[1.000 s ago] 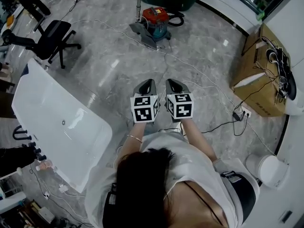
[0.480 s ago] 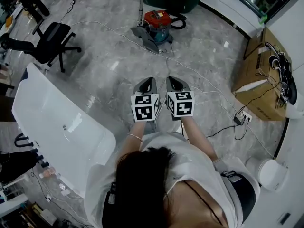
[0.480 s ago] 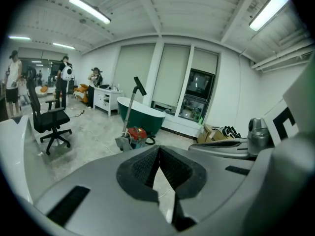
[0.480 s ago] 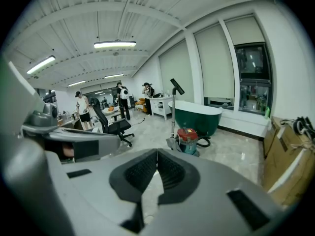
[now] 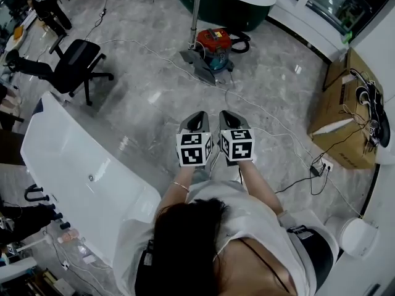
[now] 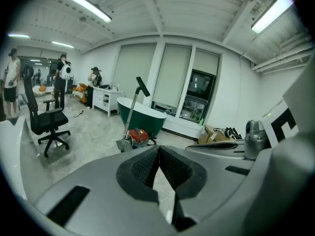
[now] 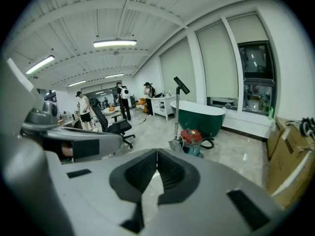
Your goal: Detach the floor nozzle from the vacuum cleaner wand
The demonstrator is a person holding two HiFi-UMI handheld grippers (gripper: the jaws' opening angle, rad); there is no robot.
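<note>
A red canister vacuum [image 5: 216, 44] stands on the grey marble floor ahead. Its metal wand [image 5: 196, 12] rises upright from a grey floor nozzle [image 5: 198, 65] lying just left of the canister. The gripper views show the same wand [image 7: 176, 113], nozzle [image 6: 123, 144] and canister [image 7: 191, 137] in the distance. My left gripper [image 5: 194, 121] and right gripper [image 5: 228, 119] are held side by side at waist height, well short of the vacuum. Both are shut with nothing between the jaws.
A white bathtub [image 5: 80, 171] lies close on the left. A black office chair [image 5: 73, 63] stands at far left. A dark green tub [image 5: 231, 2] sits behind the vacuum. Cardboard boxes [image 5: 342, 119] and a power strip [image 5: 321, 163] are on the right; cables [image 5: 271, 119] cross the floor. People stand in the far background.
Both grippers have advanced together toward the vacuum, which now appears nearer and lower in the head view. The jaws stayed shut.
</note>
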